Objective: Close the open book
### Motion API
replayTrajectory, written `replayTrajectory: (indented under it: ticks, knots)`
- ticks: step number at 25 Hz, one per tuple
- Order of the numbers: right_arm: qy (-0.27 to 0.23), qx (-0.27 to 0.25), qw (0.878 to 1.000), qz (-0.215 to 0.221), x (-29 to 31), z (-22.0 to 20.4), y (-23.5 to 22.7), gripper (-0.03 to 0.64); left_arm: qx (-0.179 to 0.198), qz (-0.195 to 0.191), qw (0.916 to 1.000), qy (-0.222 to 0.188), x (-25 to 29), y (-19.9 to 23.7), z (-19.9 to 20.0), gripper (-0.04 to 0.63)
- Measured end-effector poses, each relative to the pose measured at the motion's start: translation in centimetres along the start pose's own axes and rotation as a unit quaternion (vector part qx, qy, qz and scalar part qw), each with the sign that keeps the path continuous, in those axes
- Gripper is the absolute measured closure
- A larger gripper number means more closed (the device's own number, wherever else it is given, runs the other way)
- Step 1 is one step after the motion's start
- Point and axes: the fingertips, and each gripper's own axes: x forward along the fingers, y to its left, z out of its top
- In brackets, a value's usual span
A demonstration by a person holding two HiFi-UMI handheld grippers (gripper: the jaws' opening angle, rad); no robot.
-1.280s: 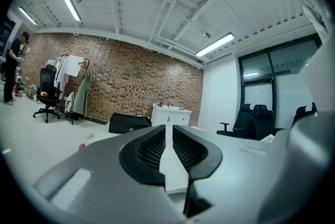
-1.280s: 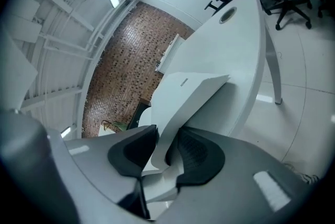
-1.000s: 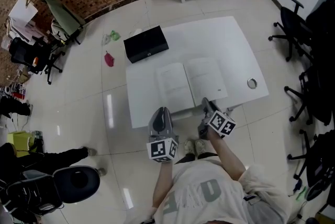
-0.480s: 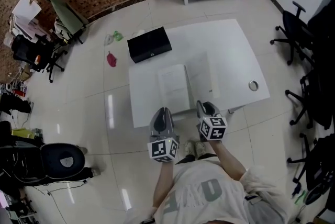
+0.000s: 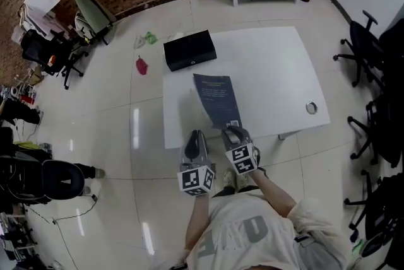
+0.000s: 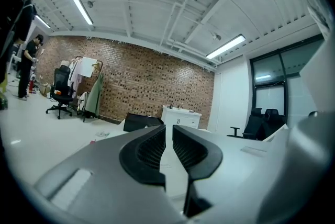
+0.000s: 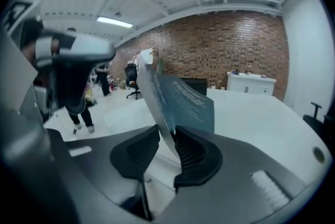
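White table [image 5: 271, 67], book [image 5: 218, 98] at its near edge

Bench: white rectangular top [image 5: 271, 67], standing on pale glossy floor tiles [image 5: 113, 155].
Far left corner: black case [image 5: 189, 50], lying flat.
Near edge, left of middle: book [image 5: 216, 97], its dark blue cover tilted up off the bench.
Near right corner: small metal ring [image 5: 311, 108], well apart from the book.
Floor beyond the case: green scrap [image 5: 146, 39]; red scrap [image 5: 142, 65].
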Motion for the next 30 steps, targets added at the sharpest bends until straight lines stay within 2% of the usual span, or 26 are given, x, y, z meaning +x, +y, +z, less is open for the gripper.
replayTrajectory:
  ticks: [1, 2, 3, 8, 11, 13, 16, 17, 19, 22, 26, 30]
  knots:
    - [0.011, -0.021, 1.000, 0.006, 0.5, -0.4, 0.9, 0.516, -0.001, 0.003, 1.0000, -0.001, -0.2, 0.0, 0.1, 0.546]
    - [0.016, -0.026, 1.000, 0.007, 0.7, -0.8, 1.3, 0.558, 0.000, 0.005, 1.0000, -0.003, -0.3, 0.0, 0.2, 0.546]
    - [0.015, -0.018, 1.000, 0.007, 0.8, -1.0, 1.5, 0.571, 0.001, 0.007, 1.0000, -0.004, -0.5, 0.0, 0.3, 0.546]
    - [-0.029, 0.058, 0.997, 0.030, -0.6, 1.1, 0.7, 0.555, 0.001, 0.017, 0.9998, -0.010, -1.2, 1.2, 1.1, 0.548]
    - [-0.064, 0.106, 0.989, 0.084, -2.8, 3.3, 1.4, 0.544, -0.003, 0.015, 0.9998, -0.013, -1.3, 1.4, 1.6, 0.549]
    - [-0.088, 0.120, 0.983, 0.109, -4.6, 4.8, 1.8, 0.523, -0.003, 0.009, 0.9998, -0.018, -1.0, 1.0, 2.1, 0.549]
    - [-0.127, 0.132, 0.980, 0.080, -6.8, 6.5, 0.2, 0.523, 0.002, -0.004, 0.9996, -0.026, -0.4, 0.1, 2.7, 0.549]
    - [-0.139, 0.137, 0.979, 0.060, -7.4, 6.9, -0.8, 0.539, 0.005, -0.009, 0.9995, -0.030, -0.3, -0.2, 2.8, 0.562]
    - [-0.159, 0.149, 0.976, 0.023, -8.8, 7.6, -2.7, 0.612, 0.009, -0.019, 0.9990, -0.039, -0.4, -1.0, 3.2, 0.584]
    - [-0.179, 0.168, 0.969, -0.014, -10.5, 8.3, -4.8, 0.612, 0.008, -0.035, 0.9982, -0.049, -0.3, -1.8, 3.7, 0.584]
    - [-0.193, 0.194, 0.961, -0.037, -12.0, 8.3, -6.1, 0.612, 0.003, -0.049, 0.9976, -0.050, -0.3, -2.4, 3.9, 0.584]
    - [-0.187, 0.202, 0.961, -0.041, -12.4, 7.6, -5.5, 0.612, -0.006, -0.050, 0.9977, -0.046, -0.9, -2.0, 3.4, 0.584]
